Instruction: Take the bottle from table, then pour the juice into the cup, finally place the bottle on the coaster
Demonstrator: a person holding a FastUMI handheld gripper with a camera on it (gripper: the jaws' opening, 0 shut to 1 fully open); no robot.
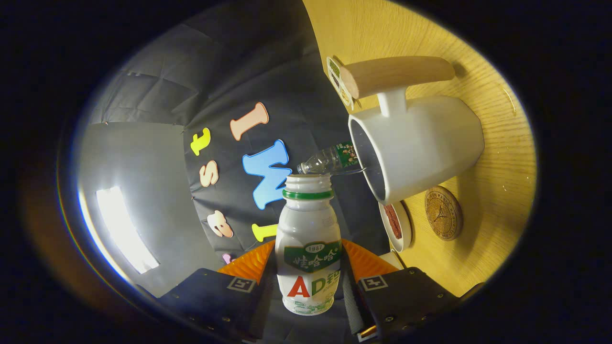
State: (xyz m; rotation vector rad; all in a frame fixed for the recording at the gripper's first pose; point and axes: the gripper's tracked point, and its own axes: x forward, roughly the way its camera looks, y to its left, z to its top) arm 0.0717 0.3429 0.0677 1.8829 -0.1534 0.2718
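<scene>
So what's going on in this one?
A person's handheld claw is shut on the bottle, its fingers pressing on both sides. The bottle's cap is off and it is tipped over, with its open mouth aimed near the rim of the white cup on the wooden table. No juice can be seen flowing. The round coaster lies bare beside the cup, so placing the bottle there is not yet done.

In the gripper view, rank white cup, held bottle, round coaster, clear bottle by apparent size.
1. white cup
2. held bottle, gripper shut on it; nearness inflates it
3. round coaster
4. clear bottle, partly hidden by the cup
</scene>
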